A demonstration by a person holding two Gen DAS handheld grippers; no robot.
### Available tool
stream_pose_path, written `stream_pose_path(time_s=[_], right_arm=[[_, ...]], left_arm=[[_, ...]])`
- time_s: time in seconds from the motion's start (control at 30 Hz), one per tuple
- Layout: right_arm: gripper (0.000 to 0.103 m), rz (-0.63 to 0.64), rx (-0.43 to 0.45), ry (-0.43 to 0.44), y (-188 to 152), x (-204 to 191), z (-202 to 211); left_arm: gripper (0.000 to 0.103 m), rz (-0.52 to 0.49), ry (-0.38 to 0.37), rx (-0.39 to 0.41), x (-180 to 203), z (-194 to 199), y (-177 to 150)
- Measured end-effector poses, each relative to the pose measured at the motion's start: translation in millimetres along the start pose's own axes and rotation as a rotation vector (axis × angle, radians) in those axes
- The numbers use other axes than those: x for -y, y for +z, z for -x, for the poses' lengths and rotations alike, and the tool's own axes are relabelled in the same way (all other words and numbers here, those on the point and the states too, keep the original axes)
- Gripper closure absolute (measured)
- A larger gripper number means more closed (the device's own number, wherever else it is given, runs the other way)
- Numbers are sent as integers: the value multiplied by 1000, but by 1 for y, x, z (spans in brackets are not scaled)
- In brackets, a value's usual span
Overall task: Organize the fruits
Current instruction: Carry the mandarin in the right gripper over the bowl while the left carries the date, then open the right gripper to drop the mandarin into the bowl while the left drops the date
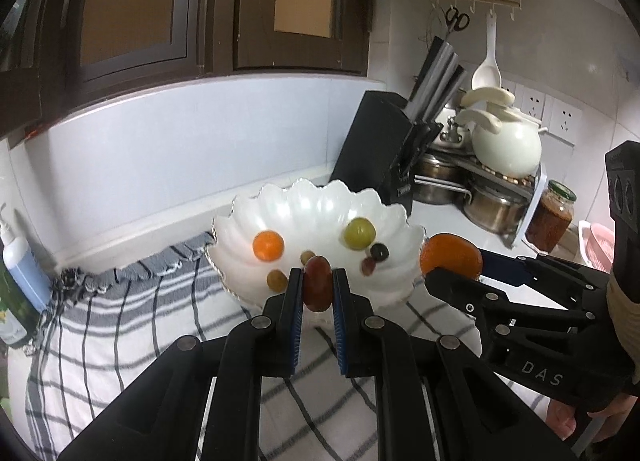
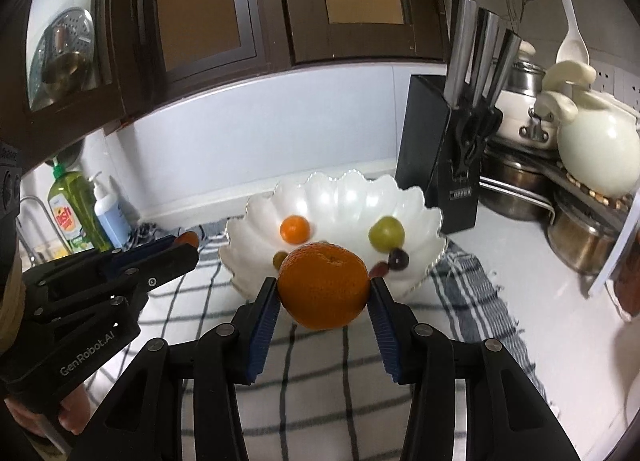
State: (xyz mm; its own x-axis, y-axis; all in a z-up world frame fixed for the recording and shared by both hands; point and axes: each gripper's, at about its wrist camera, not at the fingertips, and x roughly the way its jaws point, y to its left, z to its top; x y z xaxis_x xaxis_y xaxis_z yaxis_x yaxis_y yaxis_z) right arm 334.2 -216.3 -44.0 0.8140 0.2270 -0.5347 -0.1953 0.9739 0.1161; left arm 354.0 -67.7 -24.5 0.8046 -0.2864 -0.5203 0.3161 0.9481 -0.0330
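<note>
The left gripper [image 1: 318, 287] is clamped narrow on a red grape [image 1: 318, 284], held just short of the near scalloped rim of the white bowl [image 1: 320, 197]. The right gripper [image 2: 324, 293] pinches an orange [image 2: 323, 286] above the checked cloth [image 2: 320, 361], also before that rim. A knife block [image 2: 440, 165] crowds the bowl's right edge; the cloth in front lies open.

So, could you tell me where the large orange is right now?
The large orange sits clamped in the right gripper, centred in the right wrist view, just in front of the white scalloped bowl.
</note>
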Motion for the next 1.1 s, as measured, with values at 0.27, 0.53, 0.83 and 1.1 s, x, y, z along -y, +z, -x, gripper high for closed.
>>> stream_pose_path(time_s=[0.27, 0.53, 0.83, 1.1], right_arm=[[57, 9, 9, 7, 28, 4, -21], [56, 27, -21, -5, 46, 9, -58], [56, 24, -84, -22, 57, 17, -100], [56, 25, -153, -21, 61, 23, -132]], left_arm=[[88, -5, 5, -3, -8, -25, 28], [88, -9, 20, -40, -20, -62, 44], [88, -1, 47, -110, -35, -101, 51], [88, 34, 33, -199, -49, -139, 49]])
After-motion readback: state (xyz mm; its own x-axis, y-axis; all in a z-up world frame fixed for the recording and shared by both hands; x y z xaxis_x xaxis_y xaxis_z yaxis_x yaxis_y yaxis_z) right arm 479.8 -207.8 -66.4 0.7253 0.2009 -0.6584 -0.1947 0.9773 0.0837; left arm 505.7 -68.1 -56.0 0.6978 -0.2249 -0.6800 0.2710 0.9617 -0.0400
